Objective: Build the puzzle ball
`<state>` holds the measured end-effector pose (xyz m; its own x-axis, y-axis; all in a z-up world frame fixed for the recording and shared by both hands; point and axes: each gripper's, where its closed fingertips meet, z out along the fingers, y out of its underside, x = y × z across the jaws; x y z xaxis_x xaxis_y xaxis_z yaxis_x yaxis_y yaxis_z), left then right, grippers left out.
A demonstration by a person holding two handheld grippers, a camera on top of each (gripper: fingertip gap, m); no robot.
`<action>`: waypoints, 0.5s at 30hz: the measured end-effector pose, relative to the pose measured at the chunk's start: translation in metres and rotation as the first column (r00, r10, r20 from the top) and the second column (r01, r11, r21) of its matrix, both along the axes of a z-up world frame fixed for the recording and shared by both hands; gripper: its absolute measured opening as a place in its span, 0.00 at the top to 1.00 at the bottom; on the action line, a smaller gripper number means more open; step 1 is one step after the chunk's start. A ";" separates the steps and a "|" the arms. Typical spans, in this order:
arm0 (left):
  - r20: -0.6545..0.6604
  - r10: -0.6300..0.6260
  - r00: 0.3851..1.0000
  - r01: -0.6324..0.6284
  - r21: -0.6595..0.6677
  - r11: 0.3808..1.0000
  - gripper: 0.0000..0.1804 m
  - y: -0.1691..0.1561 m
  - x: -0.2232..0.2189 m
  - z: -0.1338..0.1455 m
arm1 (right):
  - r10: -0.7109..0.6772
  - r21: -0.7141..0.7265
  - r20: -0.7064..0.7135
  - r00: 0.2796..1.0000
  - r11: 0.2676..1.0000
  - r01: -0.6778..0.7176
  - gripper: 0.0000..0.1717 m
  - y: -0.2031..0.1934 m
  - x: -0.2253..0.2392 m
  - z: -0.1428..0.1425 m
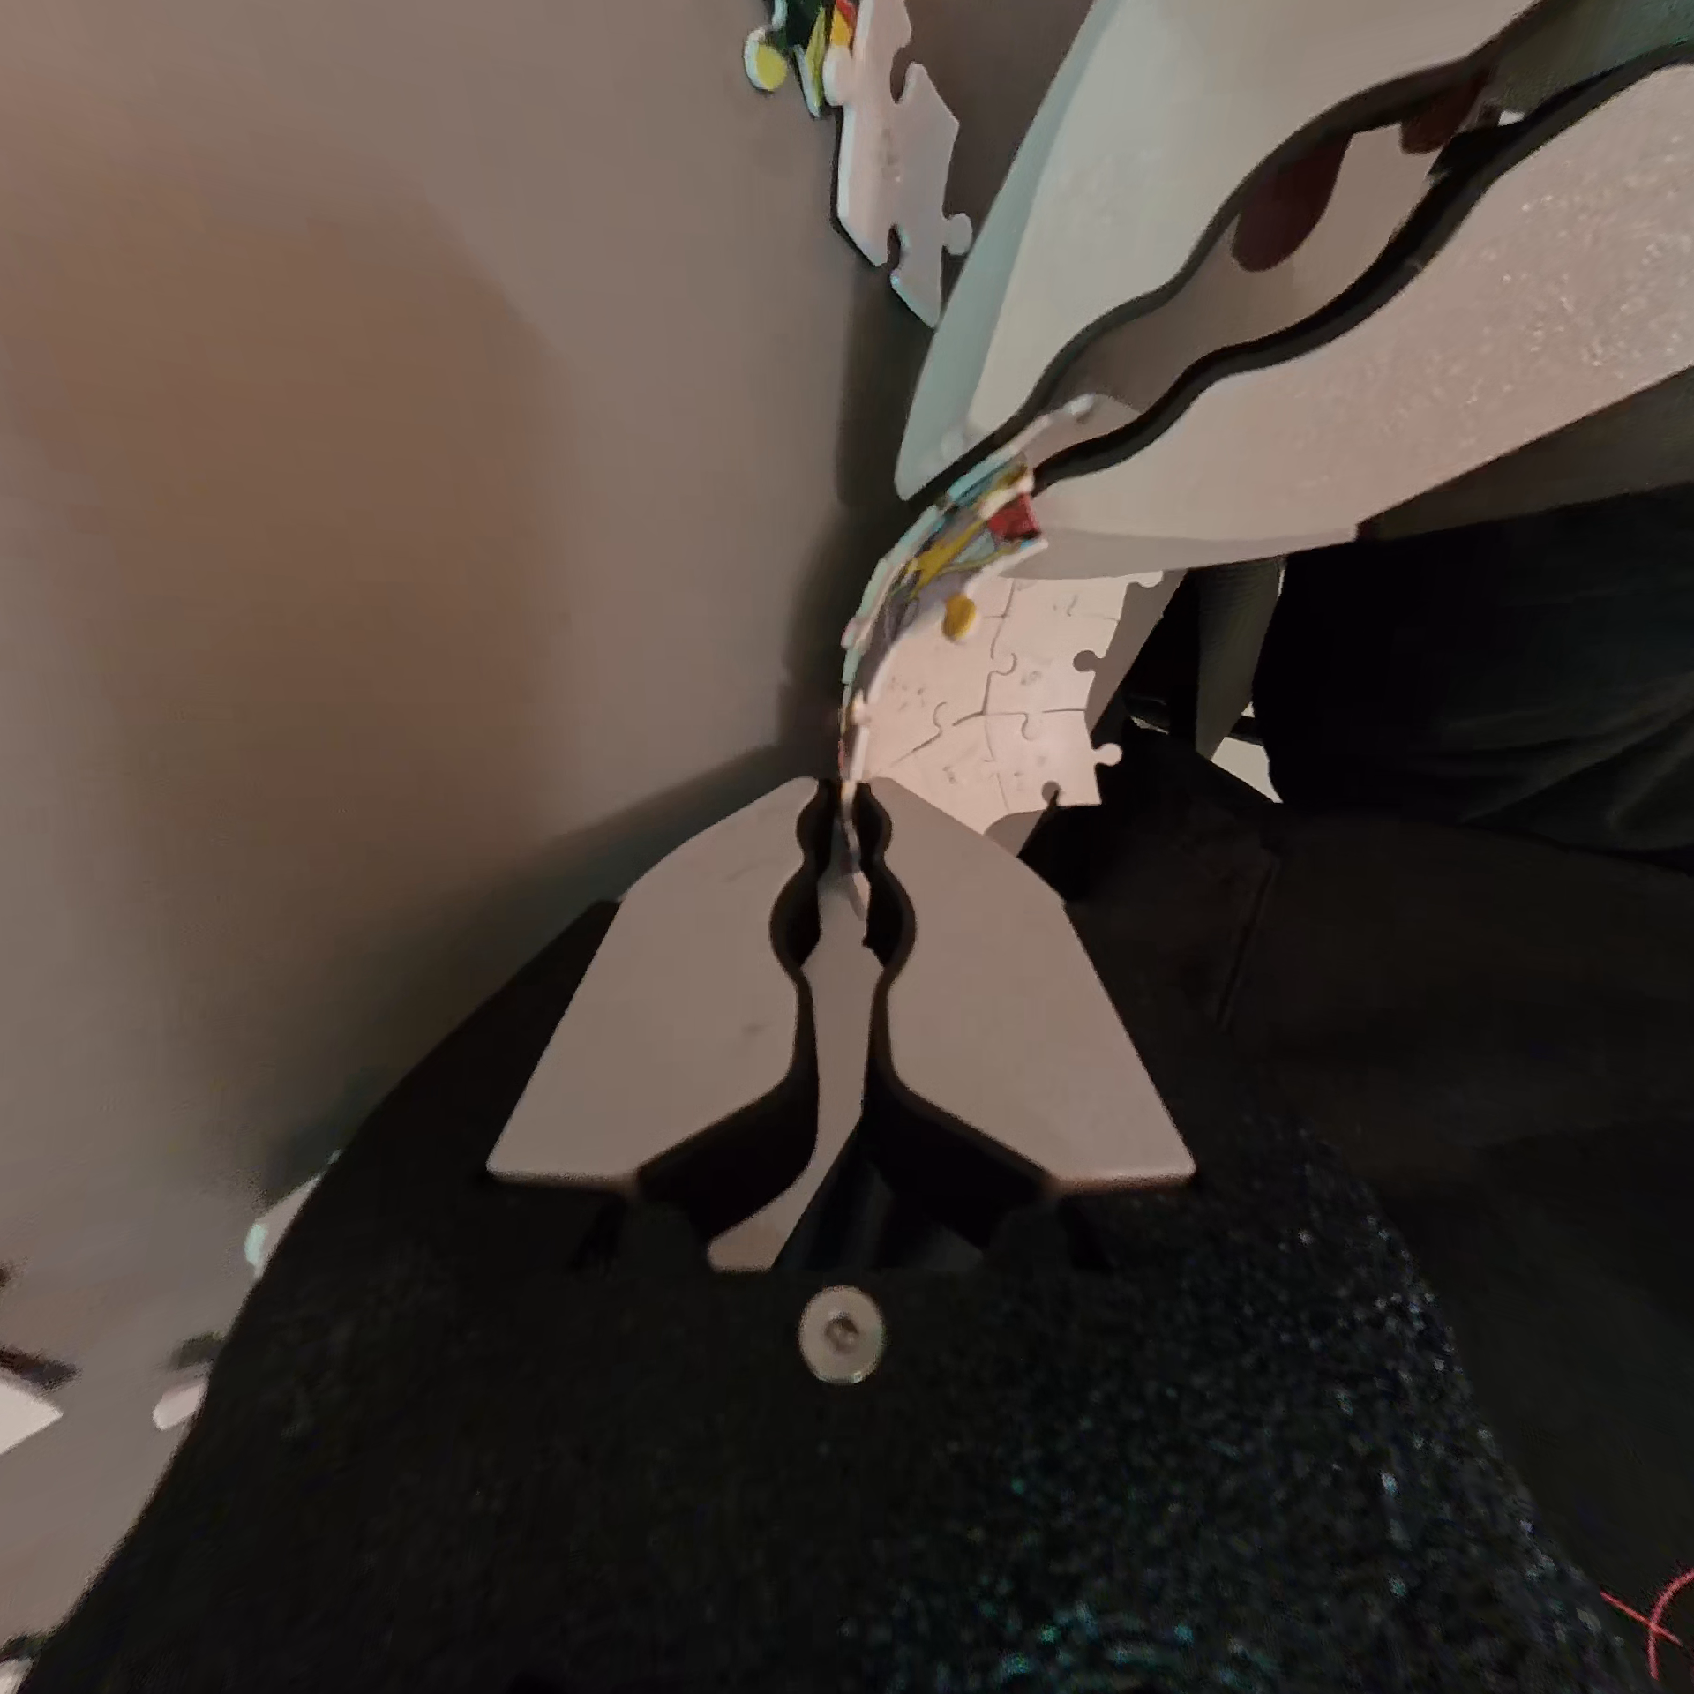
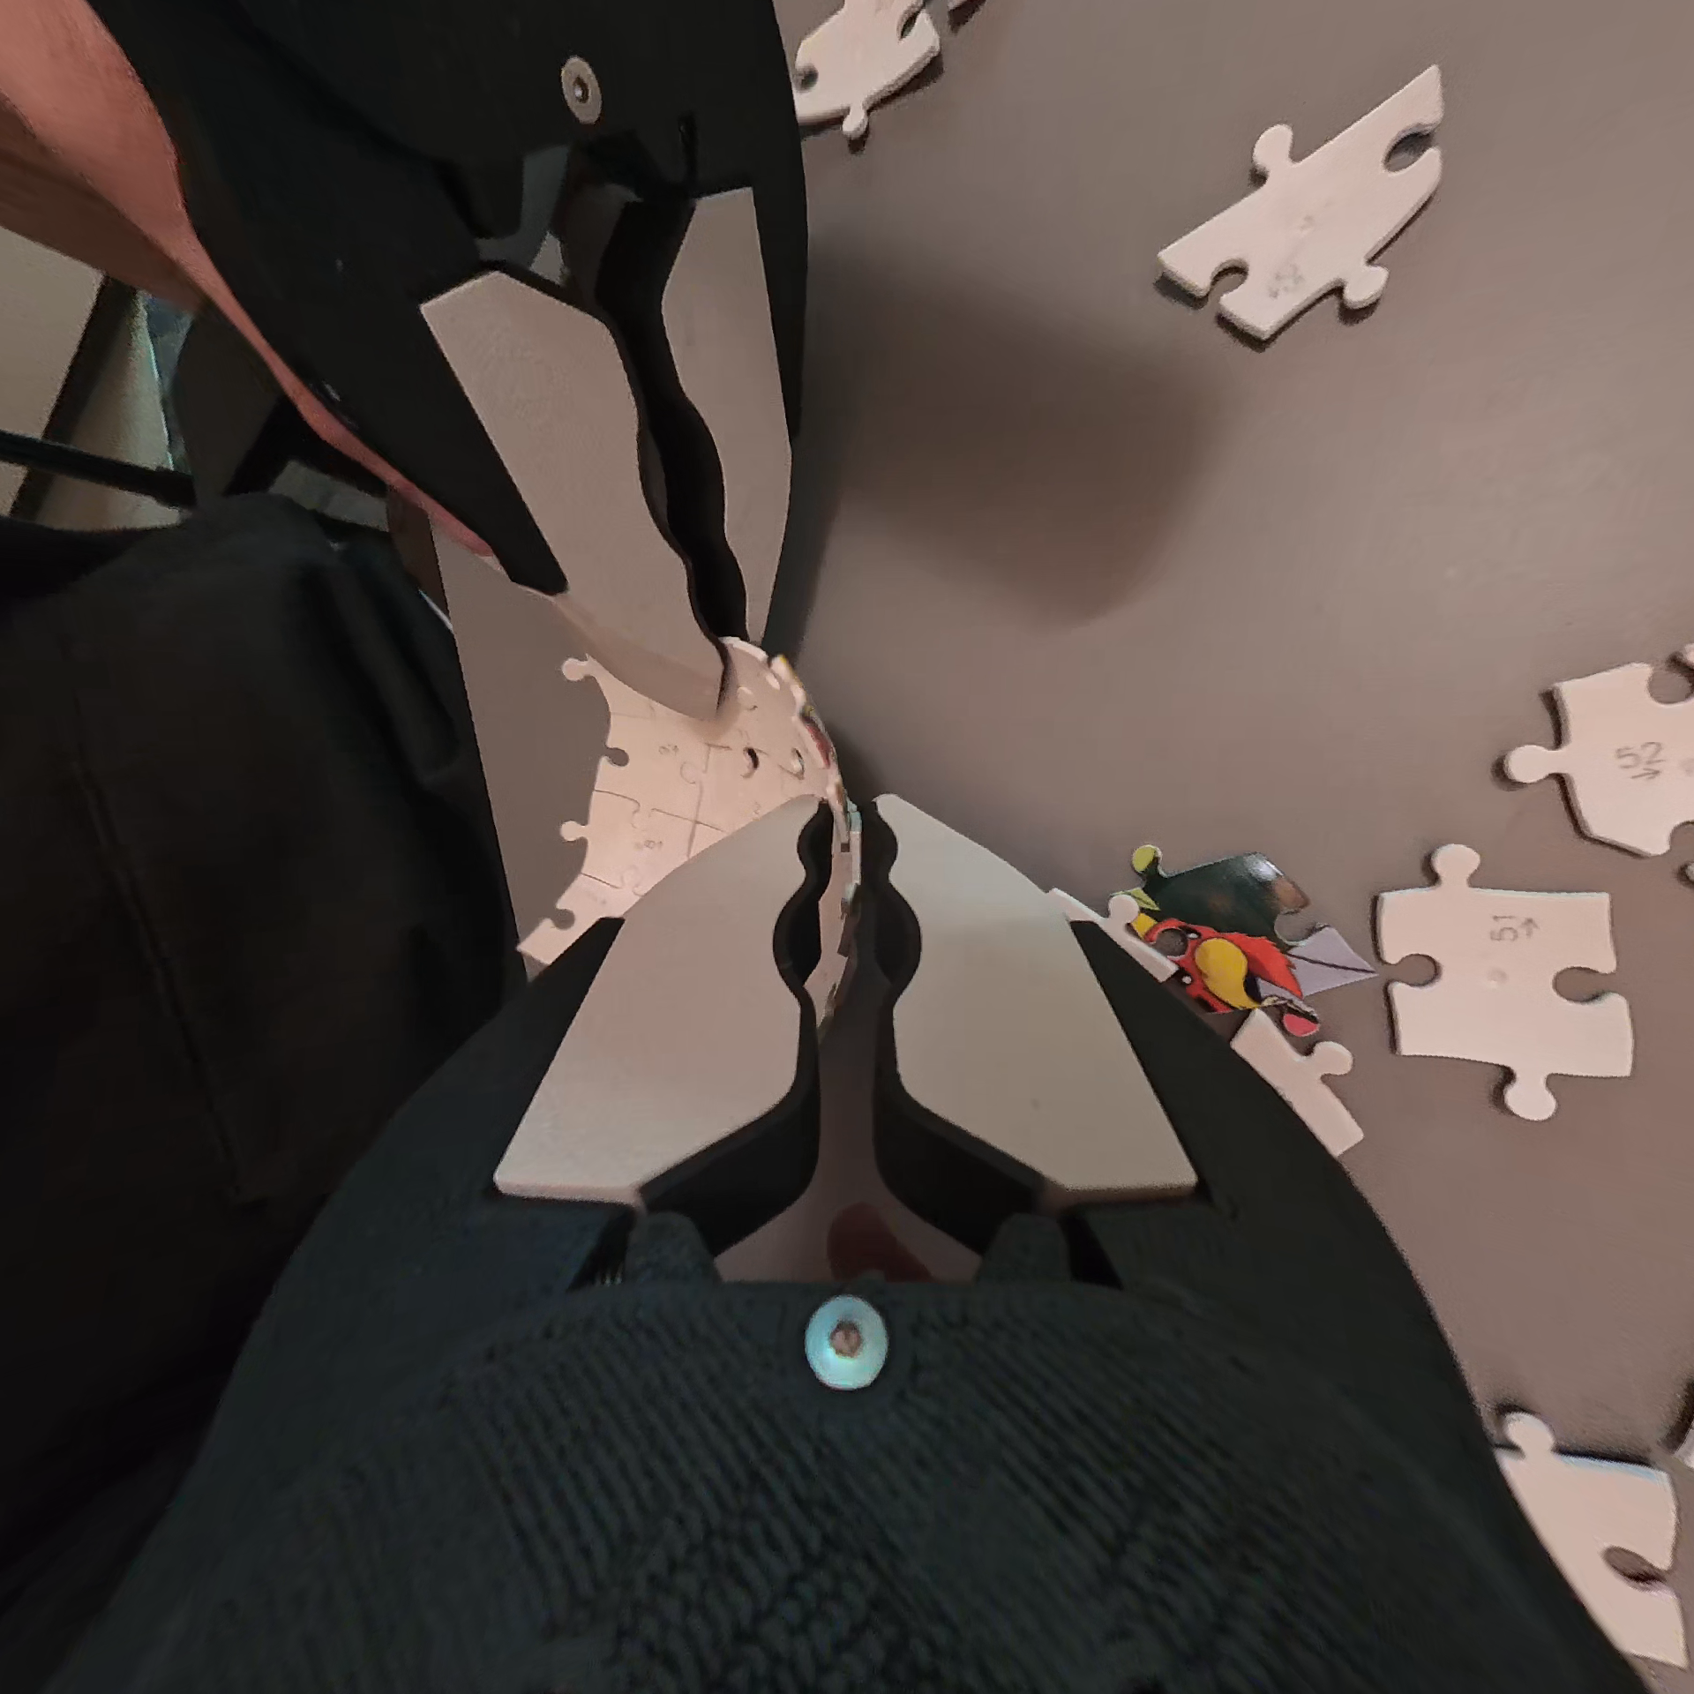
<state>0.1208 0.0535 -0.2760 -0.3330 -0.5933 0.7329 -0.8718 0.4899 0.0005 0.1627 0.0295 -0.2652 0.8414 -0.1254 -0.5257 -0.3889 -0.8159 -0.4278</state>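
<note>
- Left wrist view: the left gripper, jaws narrowed, pinches the near edge of a curved panel of joined puzzle pieces, held edge-on above the grey table. The right gripper clamps the panel's far edge. A loose run of pieces lies beyond the panel; the table left of the panel looks open.
- Right wrist view: the right gripper, jaws nearly closed, grips the same panel, white back showing. Loose white pieces and a colourful piece lie right of the panel. The step in hand seems a two-handed hold; any next move probably needs both grips kept firm.
</note>
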 end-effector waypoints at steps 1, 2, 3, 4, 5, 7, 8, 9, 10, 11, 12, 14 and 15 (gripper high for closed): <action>0.007 0.005 1.000 -0.005 0.000 1.000 0.98 0.001 0.001 0.000 | -0.016 0.005 0.001 1.000 1.000 0.016 0.97 0.001 0.001 0.001; 0.014 0.009 1.000 -0.009 0.001 1.000 0.98 0.001 0.002 0.000 | -0.028 0.008 0.005 1.000 1.000 0.028 0.96 0.001 0.001 0.002; 0.019 0.010 1.000 -0.010 0.001 1.000 0.98 0.001 0.003 0.000 | -0.036 0.013 0.009 0.999 0.999 0.036 0.96 0.001 0.001 0.003; 0.024 0.011 1.000 -0.011 0.004 1.000 0.98 0.002 0.004 0.000 | -0.041 0.021 0.009 0.999 0.999 0.041 0.95 0.001 0.000 0.004; 0.030 0.011 0.999 -0.011 0.007 1.000 0.98 0.002 0.004 0.000 | -0.048 0.025 0.008 0.999 0.999 0.048 0.94 0.000 0.000 0.005; 0.038 0.009 0.999 -0.010 0.010 1.000 0.98 0.002 0.006 0.000 | -0.067 0.033 -0.003 0.998 0.997 0.067 0.93 -0.001 -0.002 0.005; 0.040 0.009 0.999 -0.010 0.010 1.000 0.98 0.002 0.006 0.000 | -0.072 0.033 -0.011 0.997 0.997 0.072 0.91 -0.003 -0.003 0.006; 0.041 0.011 0.999 -0.011 0.009 1.000 0.98 0.001 0.007 0.000 | -0.077 0.029 -0.014 0.997 0.997 0.077 0.90 -0.005 -0.003 0.006; 0.041 0.011 0.999 -0.012 0.008 1.000 0.98 0.001 0.008 0.000 | -0.091 0.022 -0.010 0.996 0.996 0.091 0.88 -0.008 -0.002 0.006; 0.042 0.012 0.999 -0.012 0.009 1.000 0.98 0.001 0.008 0.000 | -0.116 0.018 0.001 0.993 0.993 0.116 0.85 -0.010 0.002 0.006; 0.042 0.014 0.999 -0.015 0.008 1.000 0.98 0.000 0.009 0.000 | -0.141 0.020 0.004 0.990 0.990 0.141 0.84 -0.012 0.004 0.008; 0.041 0.019 0.999 -0.019 0.005 1.000 0.98 0.000 0.009 0.000 | -0.167 0.030 -0.020 0.986 0.985 0.168 0.84 -0.015 0.003 0.014; 0.041 0.020 0.999 -0.021 0.003 1.000 0.98 0.000 0.009 0.000 | -0.177 0.026 -0.029 0.984 0.984 0.177 0.84 -0.017 0.002 0.015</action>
